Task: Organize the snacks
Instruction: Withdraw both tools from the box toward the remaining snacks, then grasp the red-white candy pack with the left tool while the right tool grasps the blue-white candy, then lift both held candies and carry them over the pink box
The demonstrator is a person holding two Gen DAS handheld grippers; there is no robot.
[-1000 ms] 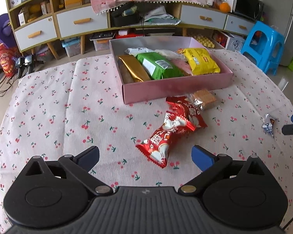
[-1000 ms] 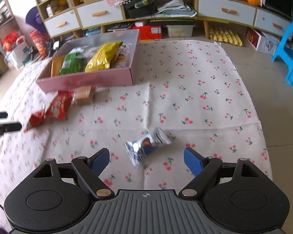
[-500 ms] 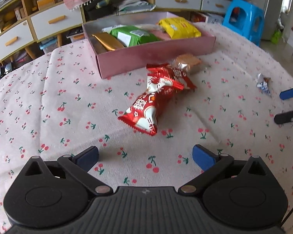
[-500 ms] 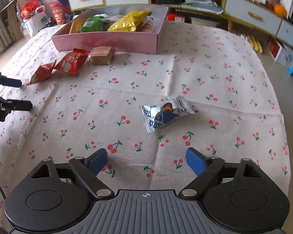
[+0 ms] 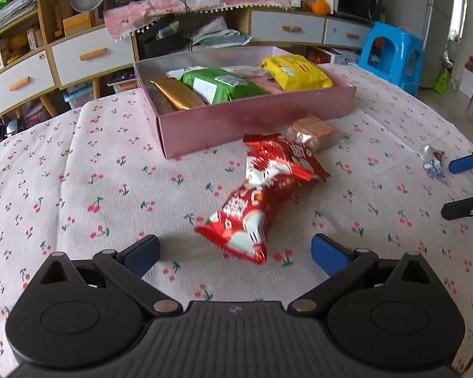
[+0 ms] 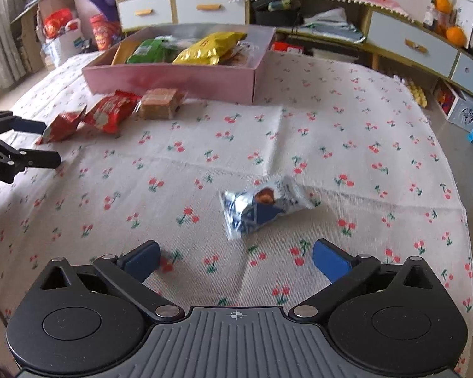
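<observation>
Red snack packet point(image 5: 252, 208), lettering blurred unreadable, before both grippers' spread, empty jaws.

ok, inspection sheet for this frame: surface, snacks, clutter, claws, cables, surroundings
Surface: cherry-print tablecloth, creased.
Job's things: pink box holds gold, green and yellow packs; outside it lie two red packets, a brown wafer pack and a blue-white candy.
Clutter: nothing seen on the cloth besides the snacks.
Claws: left claw open, front red packet just ahead of it; right claw open, just short of the candy.
Cables: black cords hang from wall sockets.
Surroundings: drawer cabinets, fan, microwave, blue stool, oranges.
</observation>
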